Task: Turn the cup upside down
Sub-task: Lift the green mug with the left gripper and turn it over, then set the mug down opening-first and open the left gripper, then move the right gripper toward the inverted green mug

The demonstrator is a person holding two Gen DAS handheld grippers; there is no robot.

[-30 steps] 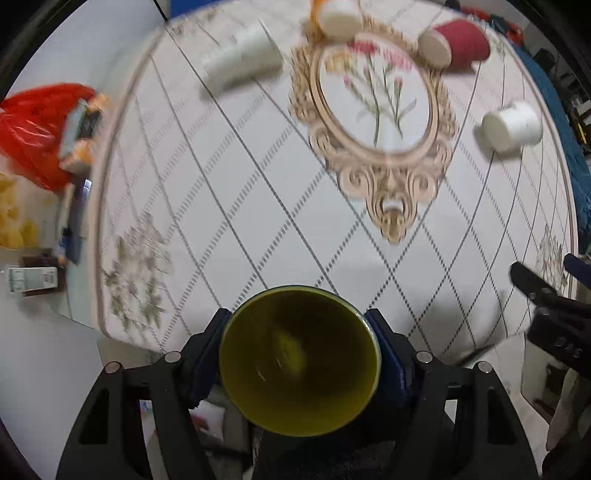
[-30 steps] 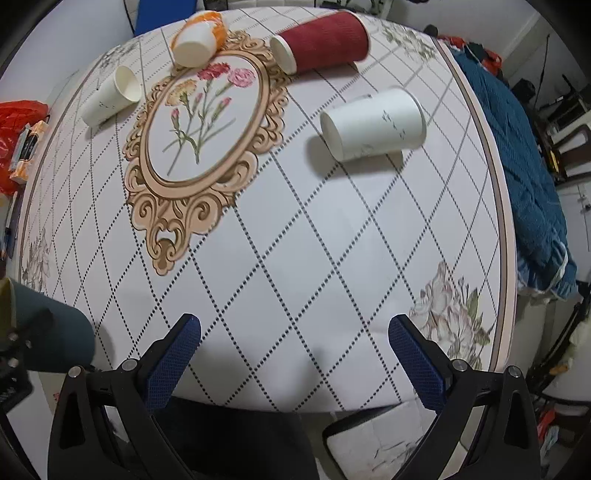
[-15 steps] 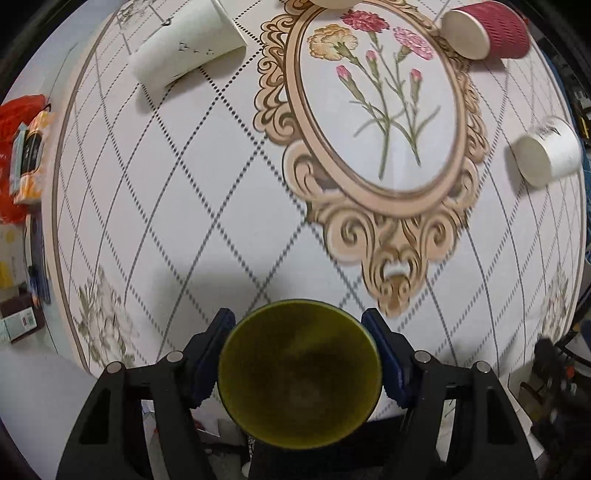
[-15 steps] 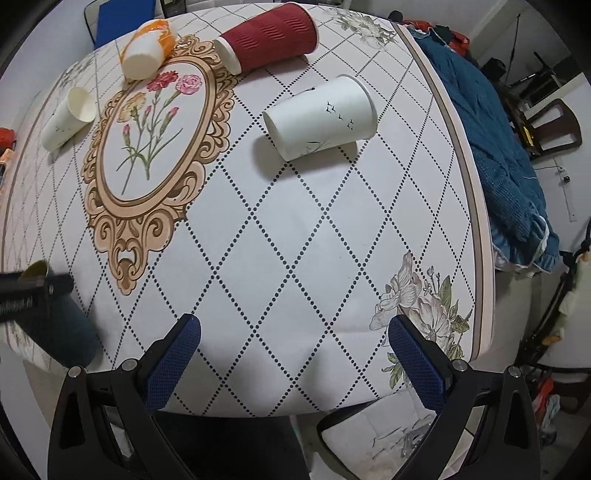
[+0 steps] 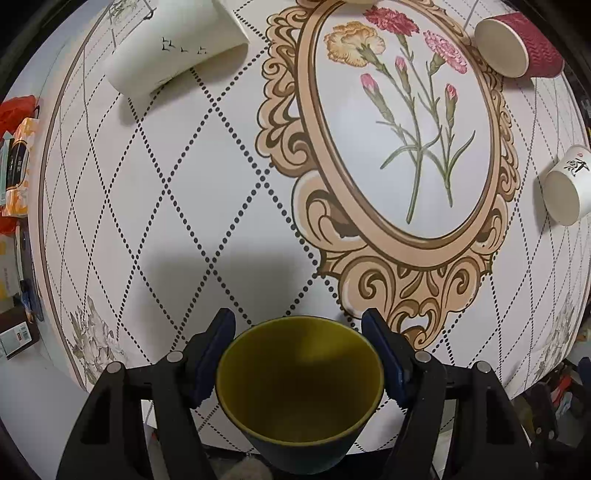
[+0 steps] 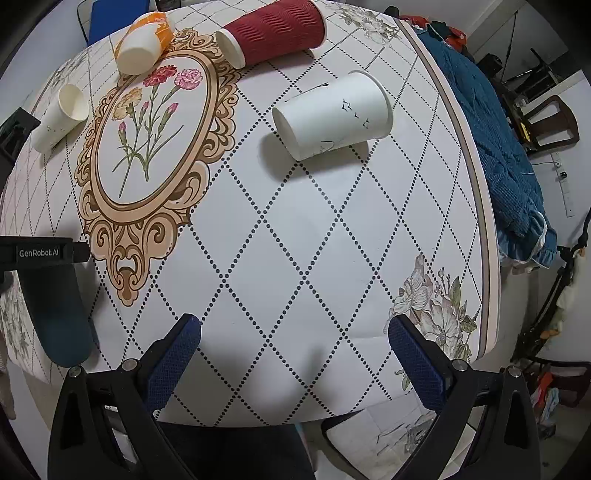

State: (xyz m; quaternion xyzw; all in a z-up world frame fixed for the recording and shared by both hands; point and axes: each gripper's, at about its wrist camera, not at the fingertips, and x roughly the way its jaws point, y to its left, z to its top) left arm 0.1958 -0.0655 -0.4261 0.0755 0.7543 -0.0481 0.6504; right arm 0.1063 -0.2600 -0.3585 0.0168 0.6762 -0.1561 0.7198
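The surface (image 6: 295, 258), a round top under a diamond-and-flower cloth, fills both views, and cups lie tipped on their sides all across it. Nearest the right side rests a white paper cup (image 6: 332, 114), mouth away from the camera; beyond it a red ribbed cup (image 6: 277, 29), an orange-and-white cup (image 6: 142, 44) and a second white cup (image 6: 61, 114). All look like candidates waiting their turn.

The dark cup (image 5: 299, 387) is the one in play: the left hand-held gripper (image 5: 299, 362) clamps it by the sides, yellow interior facing the lens, mouth pointing forward over the near edge of the surface. Gripping the wall leaves the rim free, which I judge suits a wrist roll to bring the mouth down.

The right wrist view adds what the left cannot: the cup's dark teal outside (image 6: 55, 314), hanging low by the near left edge of the surface. The right hand-held gripper (image 6: 295, 354) hovers with jaws wide, holding nothing.
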